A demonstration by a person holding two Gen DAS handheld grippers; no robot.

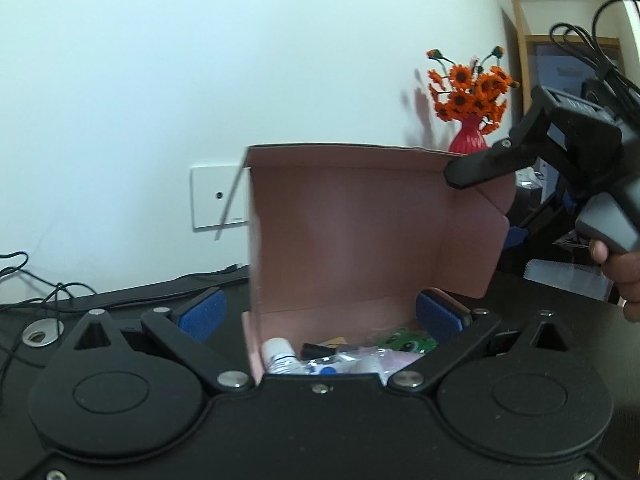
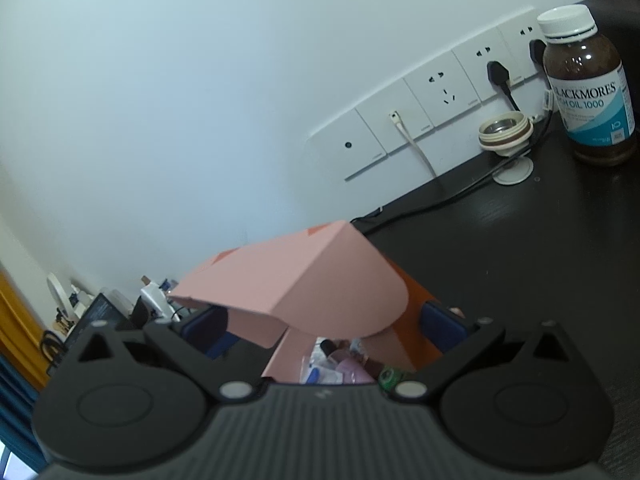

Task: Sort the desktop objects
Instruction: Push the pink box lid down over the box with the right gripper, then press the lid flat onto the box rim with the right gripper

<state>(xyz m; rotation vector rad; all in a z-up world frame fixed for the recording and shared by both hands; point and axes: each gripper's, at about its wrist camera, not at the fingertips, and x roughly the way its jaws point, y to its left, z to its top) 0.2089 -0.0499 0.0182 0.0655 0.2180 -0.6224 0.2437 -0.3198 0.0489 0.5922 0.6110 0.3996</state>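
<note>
L gripper: fingers apart, straddling the pink box, which sits open on the black table near the back edge by the wall, lid up. Inside: white bottle, green packet, misc small items. R gripper: fingers apart, either side of the lid flap; contact unclear. Far right: brown supplement bottle, upright.

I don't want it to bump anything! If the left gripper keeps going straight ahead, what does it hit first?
Probably the raised pink lid of the box: the open left gripper points straight at its inside face. Depth is hard to judge.
</note>
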